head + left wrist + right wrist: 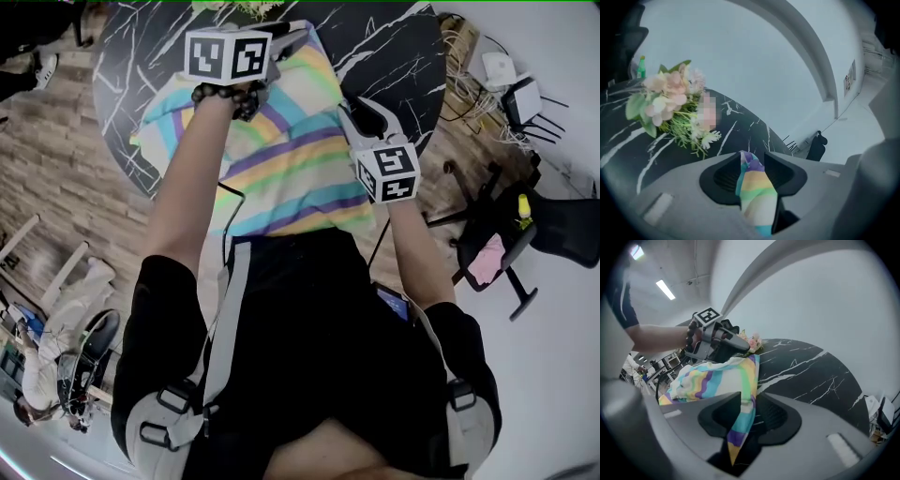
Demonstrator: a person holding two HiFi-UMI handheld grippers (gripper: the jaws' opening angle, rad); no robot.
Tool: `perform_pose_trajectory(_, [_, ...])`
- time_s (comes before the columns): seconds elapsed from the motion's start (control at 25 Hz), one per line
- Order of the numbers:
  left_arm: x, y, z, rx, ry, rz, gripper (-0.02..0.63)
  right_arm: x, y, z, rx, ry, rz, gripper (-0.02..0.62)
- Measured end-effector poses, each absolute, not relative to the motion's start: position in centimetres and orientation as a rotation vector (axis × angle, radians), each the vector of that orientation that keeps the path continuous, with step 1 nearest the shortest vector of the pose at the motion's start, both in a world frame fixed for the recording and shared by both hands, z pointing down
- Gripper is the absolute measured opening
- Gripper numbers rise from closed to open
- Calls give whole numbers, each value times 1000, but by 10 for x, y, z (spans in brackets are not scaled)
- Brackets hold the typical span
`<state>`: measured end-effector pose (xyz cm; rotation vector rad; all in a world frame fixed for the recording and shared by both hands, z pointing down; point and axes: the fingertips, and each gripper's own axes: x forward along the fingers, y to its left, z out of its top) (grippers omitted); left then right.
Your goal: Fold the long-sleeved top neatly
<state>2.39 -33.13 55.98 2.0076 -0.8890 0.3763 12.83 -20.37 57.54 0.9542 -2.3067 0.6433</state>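
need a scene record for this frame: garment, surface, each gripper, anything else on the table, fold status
garment: striped top, multicoloured bands, lying across the table with its far edge held up
surface: round black table with white veining
left gripper: jaws closed on a fold of the striped top
right gripper: jaws closed on the striped top's edge, a corner hanging below them
also on table: flower bunch, beyond the left gripper
fold status: not neat yet; the fabric is rumpled between the two grips
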Motion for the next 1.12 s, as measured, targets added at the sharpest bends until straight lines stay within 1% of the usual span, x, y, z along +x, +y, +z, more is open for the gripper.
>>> perform_pose_trajectory(0.28, [-66, -288, 545, 2052, -1060, 567, 164, 105, -233, 545, 901, -2353, 546, 133])
perform_pose_trajectory(0.44, [-130, -260, 542, 2007, -1205, 603, 166, 81, -264, 535, 848, -2369, 477, 133])
perform_pose_trajectory(0.52, [-167, -247, 542, 1966, -1303, 619, 166, 69, -283, 538, 799, -2361, 431, 145])
perform_pose_trajectory(0.64, [-223, -221, 547, 1881, -1402, 659, 213, 53, -312, 549, 744, -2327, 403, 171])
perform_pose_trajectory(0.72, [-250, -200, 561, 1816, -1391, 645, 226, 50, -326, 557, 737, -2288, 416, 191])
perform_pose_trajectory(0.84, [-270, -174, 580, 1738, -1329, 544, 256, 43, -339, 574, 695, -2237, 482, 219])
perform_pose_trajectory(0.96, [-275, -161, 588, 1701, -1292, 483, 281, 29, -340, 589, 643, -2206, 566, 256])
perform_pose_trajectory(1.0, [-274, -159, 592, 1695, -1282, 483, 281, 26, -338, 593, 633, -2194, 590, 265])
perform_pose_trajectory(1.12, [-272, -153, 604, 1675, -1273, 517, 281, 19, -324, 600, 604, -2164, 569, 267])
